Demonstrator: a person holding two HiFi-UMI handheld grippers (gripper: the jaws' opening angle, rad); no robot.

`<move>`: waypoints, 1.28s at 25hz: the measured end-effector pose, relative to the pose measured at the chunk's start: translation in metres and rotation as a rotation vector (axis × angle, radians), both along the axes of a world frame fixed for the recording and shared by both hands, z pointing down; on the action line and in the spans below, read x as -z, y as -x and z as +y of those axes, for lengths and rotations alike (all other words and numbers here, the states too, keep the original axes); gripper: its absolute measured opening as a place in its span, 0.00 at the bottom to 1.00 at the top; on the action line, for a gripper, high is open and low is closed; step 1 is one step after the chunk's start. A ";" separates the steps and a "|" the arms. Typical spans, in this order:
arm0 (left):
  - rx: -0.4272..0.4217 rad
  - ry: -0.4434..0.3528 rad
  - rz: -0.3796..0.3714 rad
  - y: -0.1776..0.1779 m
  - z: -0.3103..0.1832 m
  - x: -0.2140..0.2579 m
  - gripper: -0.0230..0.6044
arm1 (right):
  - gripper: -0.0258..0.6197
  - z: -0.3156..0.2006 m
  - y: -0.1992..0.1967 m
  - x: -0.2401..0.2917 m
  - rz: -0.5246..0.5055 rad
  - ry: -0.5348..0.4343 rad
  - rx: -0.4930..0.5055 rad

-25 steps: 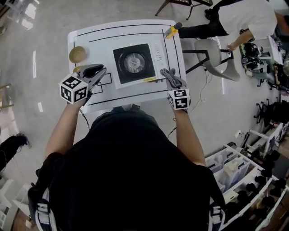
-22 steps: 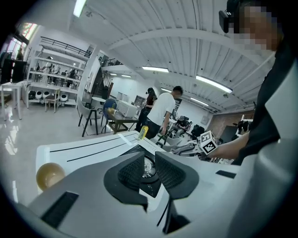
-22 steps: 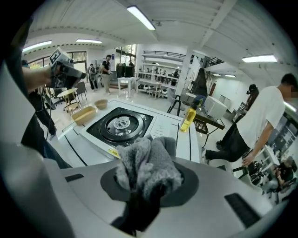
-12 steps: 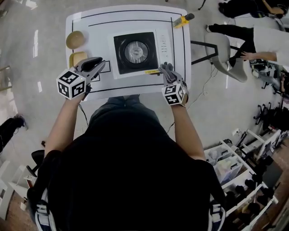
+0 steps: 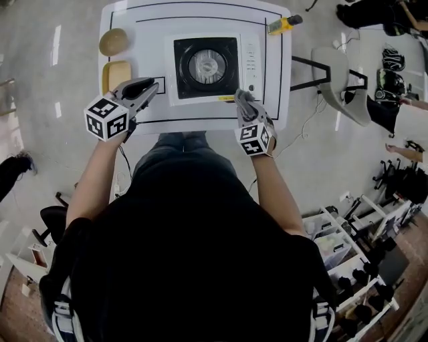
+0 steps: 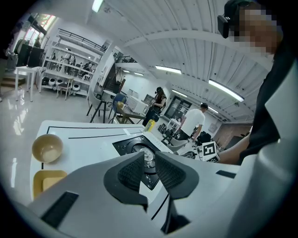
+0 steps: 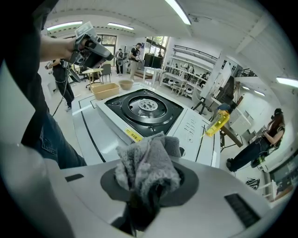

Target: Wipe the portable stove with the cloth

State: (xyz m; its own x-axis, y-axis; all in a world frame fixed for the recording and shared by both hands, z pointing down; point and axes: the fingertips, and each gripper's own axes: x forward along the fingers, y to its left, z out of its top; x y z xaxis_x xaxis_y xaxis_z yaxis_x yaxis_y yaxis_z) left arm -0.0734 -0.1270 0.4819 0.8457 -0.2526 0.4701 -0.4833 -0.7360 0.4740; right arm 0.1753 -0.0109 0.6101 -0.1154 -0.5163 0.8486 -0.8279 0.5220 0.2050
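Bowl point(image 5: 114, 41) sits just beside yellow dish point(image 5: 116, 75), left of stove point(image 5: 212, 67).

In front of you, one table point(image 5: 127, 20), one stove point(image 5: 249, 67), one cloth point(image 7: 146, 167), one bowl point(image 5: 114, 41), one yellow tray point(image 5: 116, 75), one yellow bottle point(image 5: 284, 25), one chair point(image 5: 344, 80), and in your hands two grippers, left gripper point(image 5: 152, 87) and right gripper point(image 5: 243, 101).

Crumpled grey cloth point(image 7: 148, 169) is near the white portable stove point(image 5: 207, 67).
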 end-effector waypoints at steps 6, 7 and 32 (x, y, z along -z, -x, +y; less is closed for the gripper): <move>0.024 0.005 -0.002 0.005 0.014 -0.005 0.17 | 0.22 0.002 0.013 0.000 -0.056 -0.006 0.008; 0.031 0.006 -0.002 0.006 0.015 -0.006 0.17 | 0.22 0.003 0.015 0.001 -0.071 -0.009 0.009; 0.188 0.068 -0.004 0.033 0.072 -0.038 0.17 | 0.22 -0.001 0.068 0.000 -0.835 0.032 -0.166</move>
